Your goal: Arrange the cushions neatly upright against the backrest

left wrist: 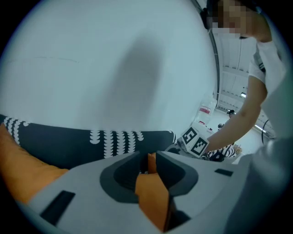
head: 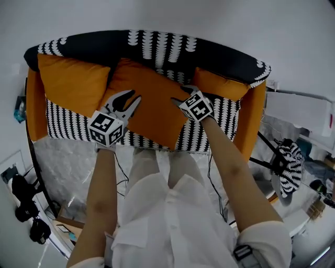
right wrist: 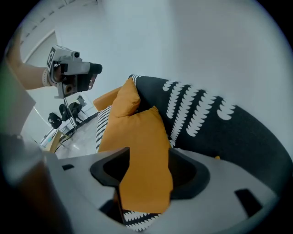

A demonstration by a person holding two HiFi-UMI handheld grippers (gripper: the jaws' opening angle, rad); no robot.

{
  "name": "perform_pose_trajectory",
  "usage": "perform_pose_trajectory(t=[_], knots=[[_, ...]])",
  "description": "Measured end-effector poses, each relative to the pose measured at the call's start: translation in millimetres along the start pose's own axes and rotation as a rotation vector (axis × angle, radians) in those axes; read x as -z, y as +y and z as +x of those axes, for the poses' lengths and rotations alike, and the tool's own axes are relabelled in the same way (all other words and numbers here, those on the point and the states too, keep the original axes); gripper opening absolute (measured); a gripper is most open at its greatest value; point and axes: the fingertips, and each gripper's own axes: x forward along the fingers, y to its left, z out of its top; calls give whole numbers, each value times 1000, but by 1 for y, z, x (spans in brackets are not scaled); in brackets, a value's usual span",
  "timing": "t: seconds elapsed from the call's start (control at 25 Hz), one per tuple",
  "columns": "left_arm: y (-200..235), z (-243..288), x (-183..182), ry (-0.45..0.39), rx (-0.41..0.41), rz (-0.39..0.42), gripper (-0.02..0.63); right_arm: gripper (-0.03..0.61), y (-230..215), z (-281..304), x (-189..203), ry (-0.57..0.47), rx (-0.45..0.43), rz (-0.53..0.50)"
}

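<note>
**Clerk:** First entry, the carrier?

**Checker:** One small sofa (head: 256, 68). It had a black fabric backrest (head: 94, 44) with white scallop print, a black-and-white striped seat (head: 65, 123) and orange armrests (head: 35, 110). It stood against a white wall (head: 167, 13).

**Clerk:** Cushions on it?

**Checker:** Three, all plain orange fabric.
- The left orange cushion (head: 73, 81) was at the sofa's left end, leaning on the backrest.
- The right orange cushion (head: 222, 85) was at the right end, low against the backrest.
- The middle orange cushion (head: 152, 112) was the largest in view. It sat cornerwise at the seat's centre, with its top corner at the backrest and its bottom corner at the seat's front edge. It touched the left one.

**Clerk:** Tools?

**Checker:** Two, each with a marker cube.
- The left gripper (head: 133, 97) was over the middle cushion's left side. Its fingers (left wrist: 114, 178) stood partly apart. Orange fabric showed in the narrow gap, and they were not clamped on it.
- The right gripper (head: 180, 95) was at the same cushion's upper right edge. Its fingers (right wrist: 192, 176) were spread wide. The cushion's edge stood between them, and the pads were not pressing on it.

**Clerk:** Holder?

**Checker:** One person (head: 172, 220) in a white shirt with bare forearms, standing at the sofa's front edge.
</note>
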Motion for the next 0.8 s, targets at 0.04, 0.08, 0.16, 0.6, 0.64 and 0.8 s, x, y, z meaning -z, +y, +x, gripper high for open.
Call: perform_pose_trajectory(t=[0.04,0.08,0.16,0.6,0.64,0.8], knots=[[5,-3,5,2,-5,-7,120,272,1,10,0,18,-7,-6],[9,-5,10,6,-8,-15,121,280,2,20,2,37,-13,-11],[17,-9,22,18,-10,-28,124,285,4,40,6,78,-25,-17],[56,-5,56,55,3,-63,127,302,3,120,19,255,-35,-93],[60,-1,55,55,5,-63,127,302,-3,125,20,260,-29,-91],[74,1,57,55,-3,-72,127,305,-27,142,22,284,-29,-40]])
